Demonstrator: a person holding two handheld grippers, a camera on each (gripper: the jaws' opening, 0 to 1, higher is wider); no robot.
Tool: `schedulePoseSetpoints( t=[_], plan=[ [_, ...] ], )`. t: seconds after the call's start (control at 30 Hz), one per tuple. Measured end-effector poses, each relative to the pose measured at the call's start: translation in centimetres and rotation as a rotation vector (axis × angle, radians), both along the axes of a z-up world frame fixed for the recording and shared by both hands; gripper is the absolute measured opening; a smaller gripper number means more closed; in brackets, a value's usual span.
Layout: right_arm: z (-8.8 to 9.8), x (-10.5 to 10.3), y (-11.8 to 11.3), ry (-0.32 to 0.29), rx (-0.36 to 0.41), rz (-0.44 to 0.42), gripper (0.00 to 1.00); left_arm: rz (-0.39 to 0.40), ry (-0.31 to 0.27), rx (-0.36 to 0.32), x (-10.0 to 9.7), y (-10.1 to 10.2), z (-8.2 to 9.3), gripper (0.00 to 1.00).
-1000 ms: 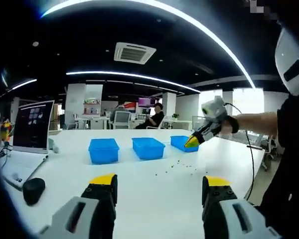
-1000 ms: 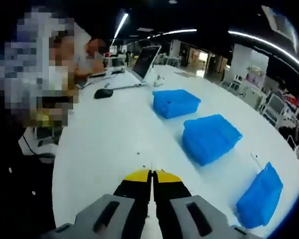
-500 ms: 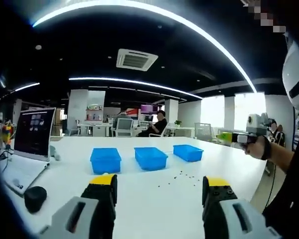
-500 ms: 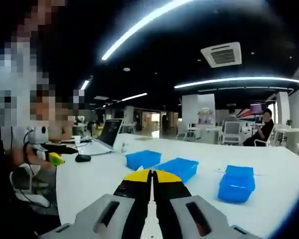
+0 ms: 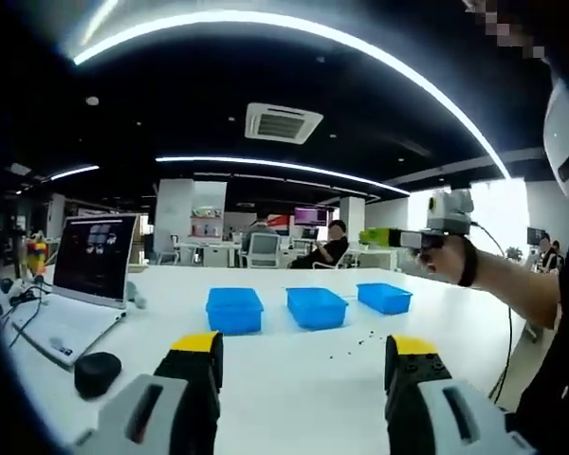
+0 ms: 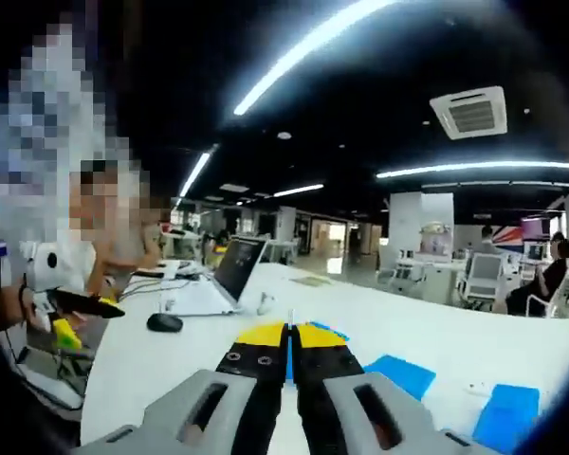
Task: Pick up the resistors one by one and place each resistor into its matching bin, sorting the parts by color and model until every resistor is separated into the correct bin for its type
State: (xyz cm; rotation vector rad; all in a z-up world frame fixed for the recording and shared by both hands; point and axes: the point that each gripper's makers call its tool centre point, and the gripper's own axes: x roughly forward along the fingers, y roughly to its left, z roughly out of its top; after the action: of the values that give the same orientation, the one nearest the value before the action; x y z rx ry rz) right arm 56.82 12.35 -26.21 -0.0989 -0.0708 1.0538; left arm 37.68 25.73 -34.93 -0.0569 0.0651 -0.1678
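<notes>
The resistors [image 5: 358,342] lie as a loose scatter of dark specks on the white table [image 5: 284,379], at about four o'clock from the middle blue bin [image 5: 316,307] in the left gripper view. Three blue bins stand in a row behind them: a left bin [image 5: 234,310], the middle one, and a right bin [image 5: 384,297].

Neither gripper is near the parts. The left gripper [image 5: 303,355] hangs with its jaws wide apart and empty. The right gripper [image 6: 288,334] has its jaws pressed together; nothing can be seen between the tips. Judging from this, the next pick calls for lowering one gripper to a single speck, opening just enough to straddle it alone.

The specks are too small to tell colour or model. The bins' contents are hidden. A laptop [image 5: 87,275] and a mouse [image 5: 98,373] sit at nine o'clock.
</notes>
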Motion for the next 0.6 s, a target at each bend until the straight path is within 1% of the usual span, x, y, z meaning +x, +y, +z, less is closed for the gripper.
schedulePoseSetpoints(
  t=[0.03,0.13,0.23,0.27,0.4,0.47,0.5,0.57,0.6],
  plan=[
    [0.2,0.8,1.7,0.006,0.003,0.021,0.05,0.008,-0.001,-0.003,-0.1,0.2,0.0,0.70],
    [0.2,3.0,5.6,0.016,-0.016,0.047,0.05,0.045,-0.004,-0.011,-0.3,0.9,0.2,0.70],
    [-0.3,5.2,9.2,0.025,-0.048,0.053,0.05,0.089,0.002,0.004,-0.5,1.7,0.1,0.70],
    [-0.4,5.4,9.5,0.027,-0.052,0.053,0.05,0.092,0.003,0.005,-0.5,1.8,0.1,0.70],
    [-1.3,8.5,13.0,0.047,-0.083,0.026,0.05,0.127,-0.006,-0.006,-1.0,2.7,0.4,0.70],
    [-1.9,9.4,14.3,0.057,-0.101,0.012,0.05,0.147,-0.007,-0.007,-1.1,3.2,0.5,0.70],
    [-2.4,10.3,15.0,0.066,-0.116,0.005,0.05,0.156,-0.008,-0.011,-1.2,3.4,0.5,0.70],
    [-3.0,10.8,15.7,0.074,-0.134,0.000,0.05,0.166,-0.009,-0.012,-1.3,3.6,0.5,0.70],
    [-3.6,11.4,16.4,0.081,-0.153,-0.007,0.05,0.169,-0.008,-0.012,-1.3,3.7,0.5,0.70]
  ],
)
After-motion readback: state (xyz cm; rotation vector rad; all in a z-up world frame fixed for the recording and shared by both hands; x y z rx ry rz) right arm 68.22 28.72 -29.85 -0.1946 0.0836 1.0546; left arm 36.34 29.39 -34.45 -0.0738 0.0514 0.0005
